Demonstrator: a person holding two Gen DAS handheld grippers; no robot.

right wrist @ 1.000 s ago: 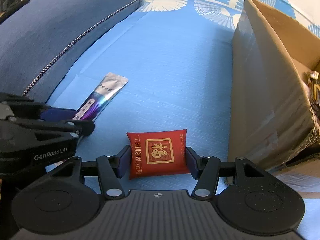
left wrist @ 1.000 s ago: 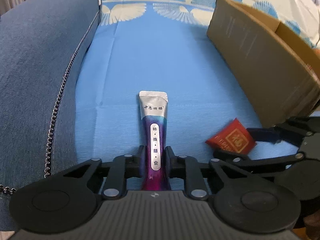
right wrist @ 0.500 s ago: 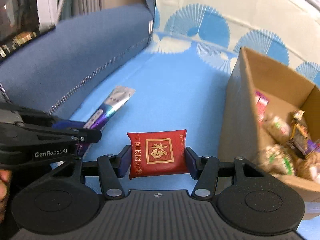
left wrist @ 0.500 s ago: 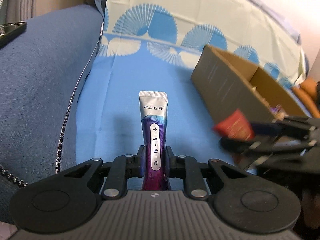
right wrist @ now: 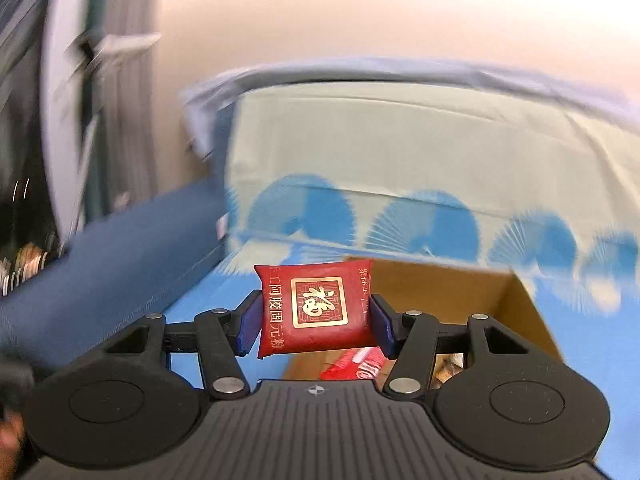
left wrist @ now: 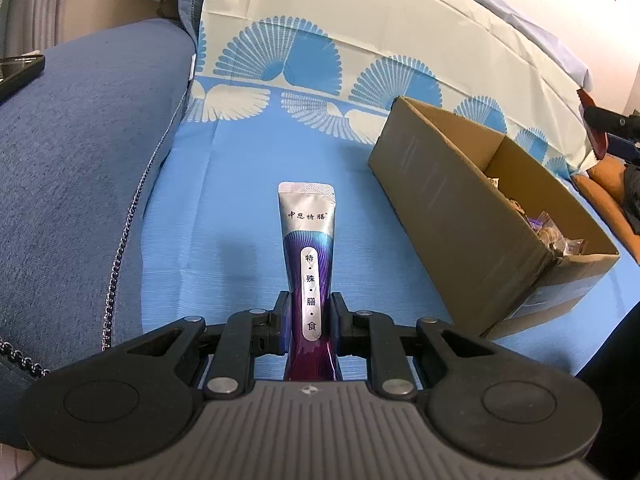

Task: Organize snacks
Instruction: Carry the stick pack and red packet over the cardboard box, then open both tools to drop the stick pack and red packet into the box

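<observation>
You are holding a snack in each claw. Your left gripper [left wrist: 308, 328] is clamped narrow on the lower end of the silver and purple sachet [left wrist: 309, 264], which is sticking out forward above the blue sheet [left wrist: 240, 200]. A second ago that sachet was lying low over the sheet beside the sofa arm [left wrist: 80, 160]; now you are holding it a little higher and tilted so that the whole cardboard box [left wrist: 460, 208] is showing to its right, well apart from the sachet.

The bigger change is on your right. Your right gripper [right wrist: 316, 320] is pinching the red packet [right wrist: 316, 308] across its width, jaws about half spread. A second ago that packet was down near the sheet, just beside the outer wall of the box. Now you are carrying it up and across, and it is hanging over the open box [right wrist: 500, 304], where other snacks, a red wrapper [right wrist: 356, 364] among them, are already lying. The right view is smeared with motion, so exact placement over the opening is hard to judge.

That probably means the red packet is nearly ready to be dropped in, while the sachet is waiting its turn.
</observation>
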